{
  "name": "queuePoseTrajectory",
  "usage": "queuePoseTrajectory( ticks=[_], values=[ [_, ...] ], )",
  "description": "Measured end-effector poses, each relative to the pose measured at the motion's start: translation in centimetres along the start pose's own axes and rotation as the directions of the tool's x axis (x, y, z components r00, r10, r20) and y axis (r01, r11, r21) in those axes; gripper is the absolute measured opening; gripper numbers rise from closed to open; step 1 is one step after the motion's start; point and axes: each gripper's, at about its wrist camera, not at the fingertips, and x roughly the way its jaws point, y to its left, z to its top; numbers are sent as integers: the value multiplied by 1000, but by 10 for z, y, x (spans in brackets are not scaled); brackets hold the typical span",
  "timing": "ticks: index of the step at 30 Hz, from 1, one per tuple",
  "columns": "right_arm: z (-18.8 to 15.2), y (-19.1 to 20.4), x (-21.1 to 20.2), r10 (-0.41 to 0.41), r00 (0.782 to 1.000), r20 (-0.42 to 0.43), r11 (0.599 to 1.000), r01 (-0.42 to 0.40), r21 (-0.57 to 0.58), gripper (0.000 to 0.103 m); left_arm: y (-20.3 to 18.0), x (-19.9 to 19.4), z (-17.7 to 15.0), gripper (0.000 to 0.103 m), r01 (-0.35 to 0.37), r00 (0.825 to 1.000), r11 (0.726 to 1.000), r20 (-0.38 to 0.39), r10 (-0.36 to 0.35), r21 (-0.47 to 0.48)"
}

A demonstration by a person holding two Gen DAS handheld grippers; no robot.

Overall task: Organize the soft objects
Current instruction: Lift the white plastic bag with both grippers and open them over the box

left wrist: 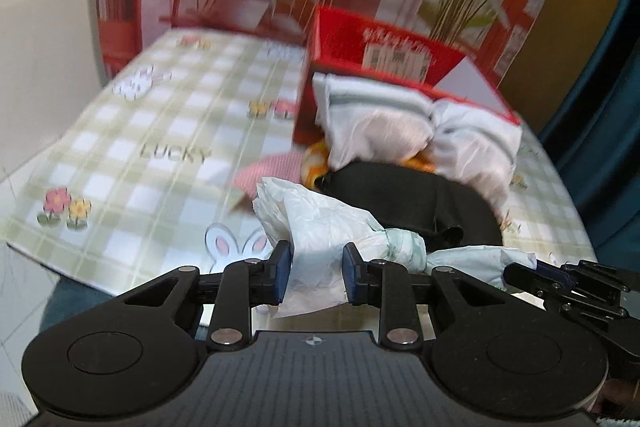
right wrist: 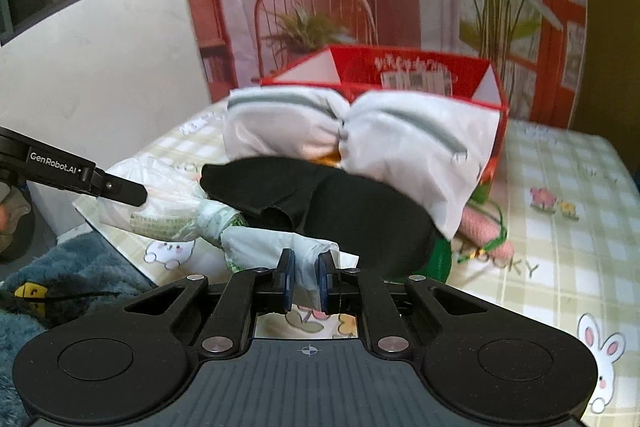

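A crumpled white plastic bag (left wrist: 320,223) with green print lies twisted across the near edge of the checked cloth. My left gripper (left wrist: 316,277) is shut on its left end. My right gripper (right wrist: 307,279) is shut on its right end (right wrist: 280,247) and shows at the right edge of the left wrist view (left wrist: 560,281). Behind the bag lies a black garment (right wrist: 352,211). A white garment with grey stripes (right wrist: 400,143) hangs over the front of a red box (right wrist: 412,67). An orange soft item (left wrist: 316,163) peeks out under it.
A pink knitted item (right wrist: 484,231) and a green piece (right wrist: 440,259) lie right of the black garment. A blue fluffy fabric (right wrist: 60,267) is at the lower left. The checked tablecloth (left wrist: 140,131) spreads to the left; a printed backdrop stands behind.
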Motion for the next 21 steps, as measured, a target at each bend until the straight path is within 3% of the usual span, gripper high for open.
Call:
queuePoseTrajectory(
  ticks=[6,12,21],
  values=[
    [15,2,-22,-11,995,102,1000,14,-22,11,-13,-20,11,29,11,994,998,105,-18,63],
    [45,-7,-34,-42,983,178,997,53,-57,11,-35,-26,43,27,34,975,992,212,-61,125],
    [101,-46,-17,-109,964,244,990,127,-59,11,-60,12,106,27,76,962,986,248,-112,149]
  ],
)
